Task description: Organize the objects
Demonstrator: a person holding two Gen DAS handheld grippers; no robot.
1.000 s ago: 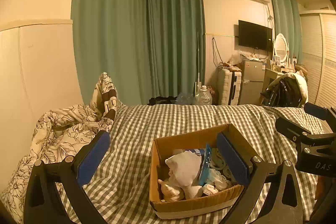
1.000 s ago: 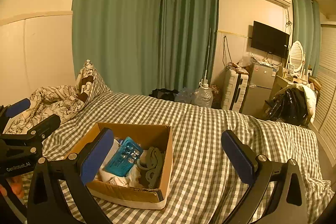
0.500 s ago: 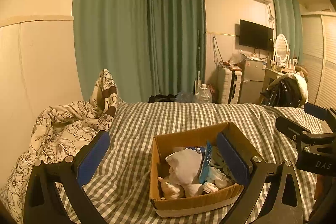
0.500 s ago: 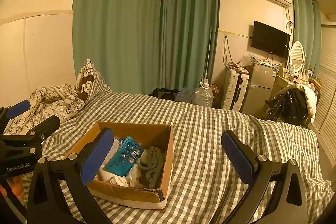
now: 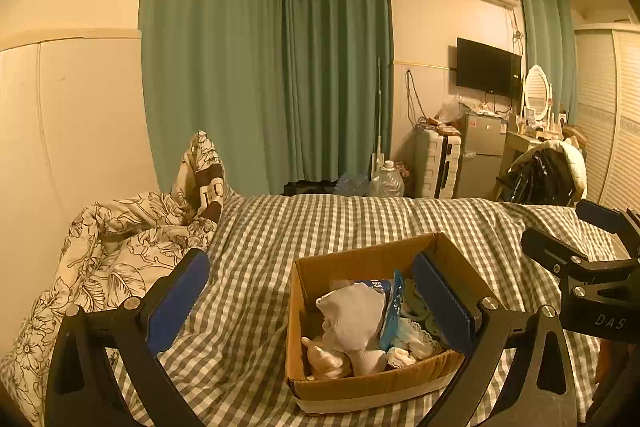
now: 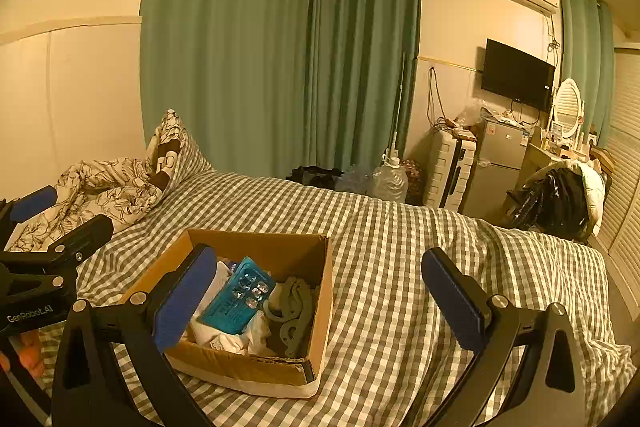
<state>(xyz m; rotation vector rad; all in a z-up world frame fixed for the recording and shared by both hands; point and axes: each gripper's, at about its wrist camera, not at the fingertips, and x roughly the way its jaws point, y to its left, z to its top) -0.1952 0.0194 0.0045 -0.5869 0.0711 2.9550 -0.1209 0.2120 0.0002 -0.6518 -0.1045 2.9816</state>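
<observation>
Both claws hang spread wide with nothing between their blue pads: the left claw [image 5: 310, 297] over the bed's grey-and-white checked cover [image 5: 340, 219], the right claw [image 6: 320, 291] likewise, touching nothing. The open brown cardboard box [image 6: 324, 291] sits on the checked cover near the bed's front edge. Inside it lie a teal blister pack [image 6: 238, 297] propped on crumpled white cloth [image 5: 352, 315], grey-green looped straps [image 6: 294, 309] against the right-hand wall, and a pale rounded item [image 5: 324, 357] I cannot identify. The left claw's right pad hides part of the contents.
</observation>
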